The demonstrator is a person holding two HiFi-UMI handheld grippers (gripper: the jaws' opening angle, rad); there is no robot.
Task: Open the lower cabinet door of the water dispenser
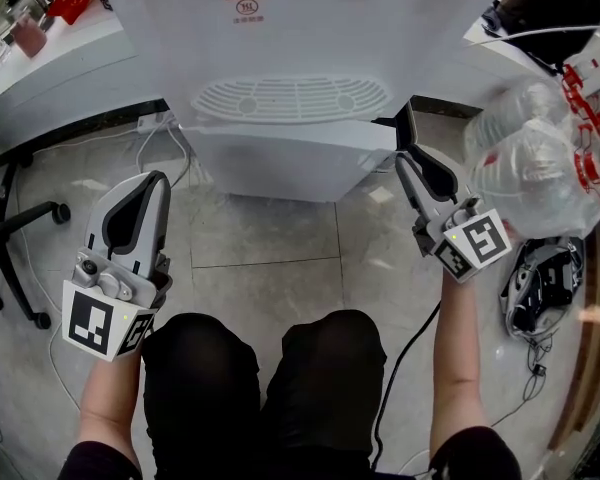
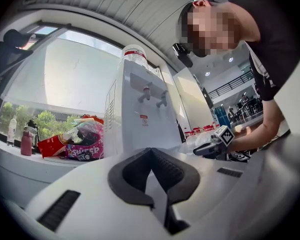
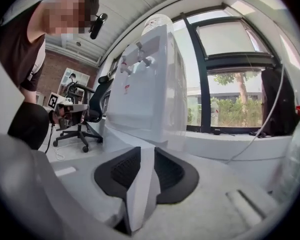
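Tiled floor (image 1: 270, 236) lies open; right tongs (image 1: 408, 120) clamp the door edge (image 3: 140, 189)

Grey tiled floor (image 1: 270, 238), glossy. Black chair (image 3: 92, 109) on castors. Large dark-framed window (image 3: 225, 39) above a white sill (image 3: 215, 140); trees (image 3: 232, 101) outside, strong daylight. Ceiling (image 2: 115, 9) ribbed, apparently slatted. Brick wall (image 3: 57, 66) beyond.

White lower cabinet door (image 3: 139, 184) is clamped at edge.
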